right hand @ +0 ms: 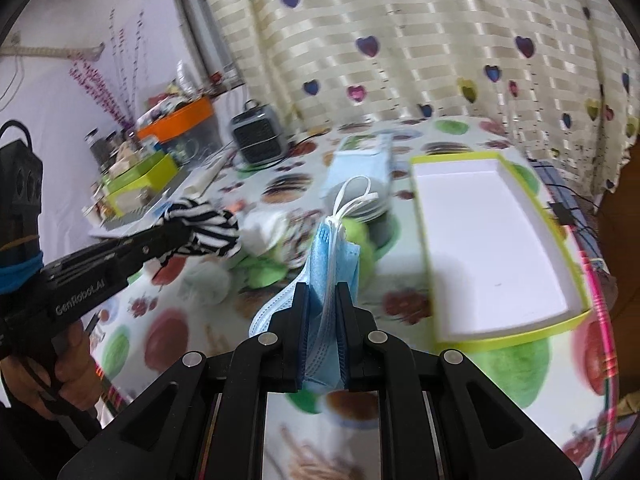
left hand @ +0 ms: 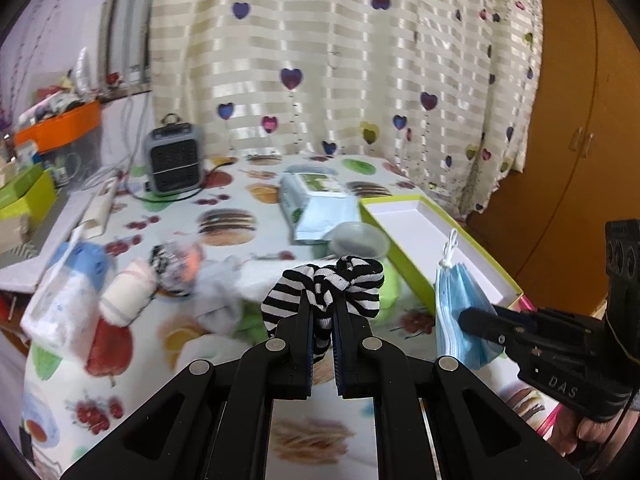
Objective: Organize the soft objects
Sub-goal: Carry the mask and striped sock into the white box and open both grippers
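My left gripper [left hand: 322, 306] is shut on a black-and-white striped cloth [left hand: 325, 289], held above the fruit-print tablecloth; the same cloth [right hand: 208, 229] shows at the left of the right wrist view. My right gripper [right hand: 322, 295] is shut on a stack of blue face masks [right hand: 332, 264] with white ear loops, which hangs in the air. In the left wrist view those masks [left hand: 460, 312] hang at the right. A shallow lime-green box [right hand: 496, 332] with a white inside lies open to the right of both grippers. A pile of other soft items [left hand: 132, 296] lies at the left.
A grey fan heater [left hand: 174, 160] stands at the back, a pack of wipes [left hand: 316, 204] and a grey bowl [left hand: 358, 240] near the box. Cluttered orange and green boxes [left hand: 60, 128] fill the left shelf. A person's hand [right hand: 60, 364] grips the left tool. A curtain hangs behind.
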Motion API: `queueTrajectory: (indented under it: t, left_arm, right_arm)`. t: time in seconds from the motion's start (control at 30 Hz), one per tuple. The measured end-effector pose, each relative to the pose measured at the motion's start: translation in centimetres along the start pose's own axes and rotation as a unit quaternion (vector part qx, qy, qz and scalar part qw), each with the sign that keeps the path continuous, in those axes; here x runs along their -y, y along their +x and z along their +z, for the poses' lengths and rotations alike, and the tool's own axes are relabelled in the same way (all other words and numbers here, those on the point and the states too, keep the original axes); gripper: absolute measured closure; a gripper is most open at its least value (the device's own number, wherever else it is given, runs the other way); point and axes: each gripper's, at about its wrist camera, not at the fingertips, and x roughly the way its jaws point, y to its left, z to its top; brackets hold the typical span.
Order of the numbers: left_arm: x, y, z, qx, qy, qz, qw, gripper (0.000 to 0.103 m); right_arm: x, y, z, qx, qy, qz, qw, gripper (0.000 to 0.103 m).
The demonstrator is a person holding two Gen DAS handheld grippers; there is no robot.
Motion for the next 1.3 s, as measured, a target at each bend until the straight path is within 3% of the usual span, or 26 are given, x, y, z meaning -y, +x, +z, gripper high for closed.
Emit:
queueTrajectory:
  t: [0.47,1.03,1.23,1.3]
  left_arm:
    - [7.3,6.2,3.6,-0.011,0.048,-0.068,0.9964,0.096]
    - [13.6,13.3,4.1,-0.054,0.083,-0.131,0.9864,0.096]
    - [14.8,15.9,3.1,-0.080,0.094,-0.143,0.9821,0.094]
    - [14.9,16.2,2.9,-0.089,0.092,-0.149,0.9805,0.087]
  right_arm:
    - [9.1,0.5,1.7,0.008,0.067,-0.079,0.995,0.090]
    - [14.3,2.6,0.9,-0.031,0.099,-0.125,0.987,0.090]
    - [14.7,2.7,0.7,-0.035,0.096,-0.140,0.985,0.081]
    - [14.5,2.4,0.7,-0.028,0.090,-0.143,0.985,0.073]
